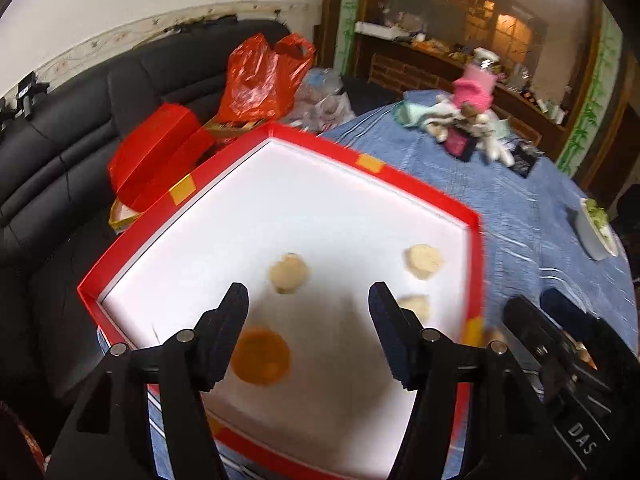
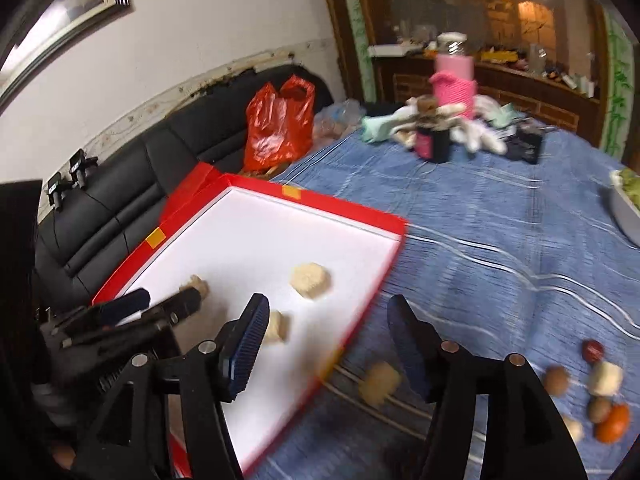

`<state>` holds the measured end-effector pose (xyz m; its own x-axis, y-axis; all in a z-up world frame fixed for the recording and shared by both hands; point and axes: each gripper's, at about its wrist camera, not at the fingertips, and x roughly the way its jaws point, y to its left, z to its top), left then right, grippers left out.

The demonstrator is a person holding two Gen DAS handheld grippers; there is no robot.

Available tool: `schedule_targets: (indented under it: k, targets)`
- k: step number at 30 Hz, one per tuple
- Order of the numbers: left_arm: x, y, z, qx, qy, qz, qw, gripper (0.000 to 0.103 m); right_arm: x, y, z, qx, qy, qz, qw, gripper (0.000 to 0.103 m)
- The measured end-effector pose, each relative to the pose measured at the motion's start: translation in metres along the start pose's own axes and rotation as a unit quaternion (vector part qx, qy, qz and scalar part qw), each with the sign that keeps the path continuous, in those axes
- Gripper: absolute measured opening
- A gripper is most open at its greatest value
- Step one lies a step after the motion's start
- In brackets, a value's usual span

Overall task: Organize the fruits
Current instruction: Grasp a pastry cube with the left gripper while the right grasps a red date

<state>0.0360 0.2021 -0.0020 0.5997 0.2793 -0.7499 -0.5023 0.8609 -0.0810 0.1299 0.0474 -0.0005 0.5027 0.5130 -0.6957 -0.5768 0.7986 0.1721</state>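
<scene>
A red-rimmed box with a white floor (image 1: 472,216) (image 2: 360,208) lies on the blue tablecloth. In it are an orange fruit (image 1: 261,356) and three pale lumpy fruits (image 1: 289,273) (image 1: 424,261) (image 1: 416,306). My left gripper (image 1: 308,300) is open and empty above the box, over the orange and the pale fruits. My right gripper (image 2: 326,316) is open and empty over the box's right rim. A pale fruit (image 2: 379,383) lies on the cloth just beyond its fingers. More fruits lie at the right: a red one (image 2: 592,350), brown ones (image 2: 557,380), a pale one (image 2: 607,378), an orange one (image 2: 613,423).
A black sofa (image 1: 80,128) with a red plastic bag (image 1: 264,76) and a red box lid (image 1: 160,152) lies behind the box. A pink jar and clutter (image 2: 452,120) stand at the table's far side. A white dish with greens (image 2: 628,208) sits at the right edge.
</scene>
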Motion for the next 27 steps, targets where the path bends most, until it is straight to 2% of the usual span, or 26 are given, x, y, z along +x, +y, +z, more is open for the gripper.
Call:
schedule_targets:
  k: [5,9,12,16,20,21,25,27]
  targets:
    - [-0.027,-0.035,-0.015,0.053,-0.029,-0.052,0.9968,0.065,-0.060,-0.050,-0.033,0.032,-0.037,-0.014,0.999,0.066]
    - [-0.032,-0.070,-0.028,0.122,-0.023,-0.102,0.9870,0.065,-0.086,-0.095,-0.067,0.065,-0.023,-0.028,0.997,0.068]
    - [-0.033,-0.084,-0.038,0.162,-0.020,-0.110,0.9804,0.065,-0.094,-0.104,-0.087,0.064,-0.009,-0.032,0.997,0.068]
    - [-0.038,-0.068,-0.038,0.131,-0.029,-0.097,0.9862,0.065,-0.091,-0.091,-0.093,0.040,0.001,-0.020,0.999,0.065]
    - [-0.042,-0.043,-0.029,0.077,-0.034,-0.084,0.9929,0.065,-0.068,-0.061,-0.078,-0.004,0.021,0.000,1.000,0.056]
    - [-0.041,-0.040,-0.028,0.073,-0.031,-0.082,0.9934,0.065,-0.058,-0.055,-0.074,-0.012,0.029,0.000,1.000,0.051]
    - [-0.041,-0.042,-0.028,0.085,-0.035,-0.085,0.9921,0.065,-0.024,-0.046,-0.071,-0.012,0.068,-0.009,0.998,0.045]
    - [-0.039,-0.044,-0.028,0.090,-0.033,-0.090,0.9914,0.065,-0.017,-0.043,-0.070,-0.015,0.070,-0.016,0.997,0.041]
